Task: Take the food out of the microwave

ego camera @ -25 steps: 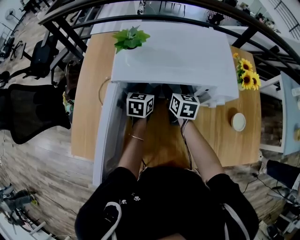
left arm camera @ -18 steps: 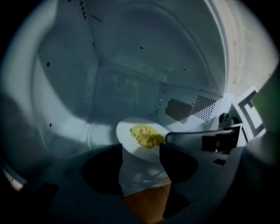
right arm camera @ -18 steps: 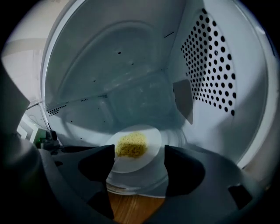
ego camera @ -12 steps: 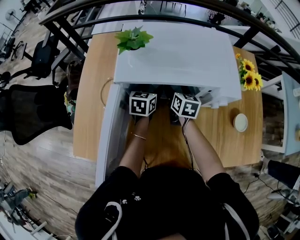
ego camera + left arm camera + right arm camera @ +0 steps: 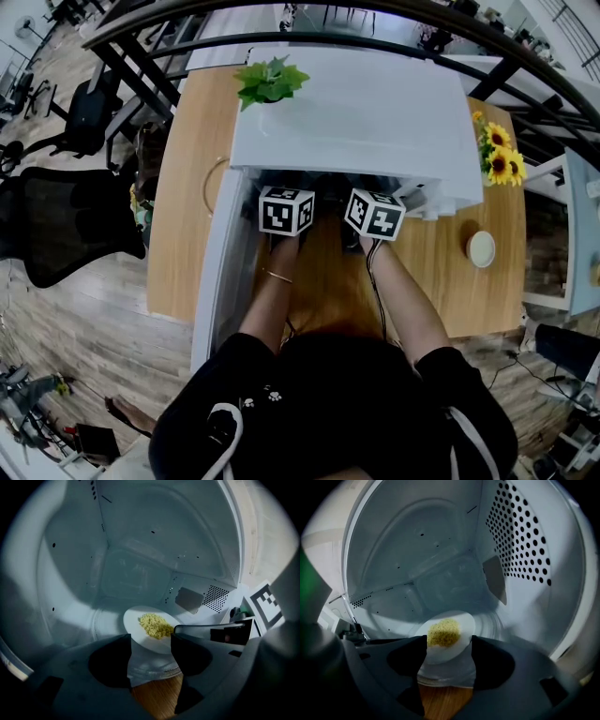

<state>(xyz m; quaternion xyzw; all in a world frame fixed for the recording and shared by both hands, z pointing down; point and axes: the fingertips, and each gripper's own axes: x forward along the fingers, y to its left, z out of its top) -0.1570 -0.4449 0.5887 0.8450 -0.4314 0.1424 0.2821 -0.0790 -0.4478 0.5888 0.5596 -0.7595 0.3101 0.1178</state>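
With the microwave (image 5: 361,117) open, the plate (image 5: 140,637) of food (image 5: 154,625) sits inside, not yet gripped; left gripper (image 5: 151,643) and right gripper (image 5: 449,644) fingers are spread wide, empty.

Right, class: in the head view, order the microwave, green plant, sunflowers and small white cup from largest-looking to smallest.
1. microwave
2. green plant and sunflowers: they look about alike, so I won't rank one above the other
3. small white cup
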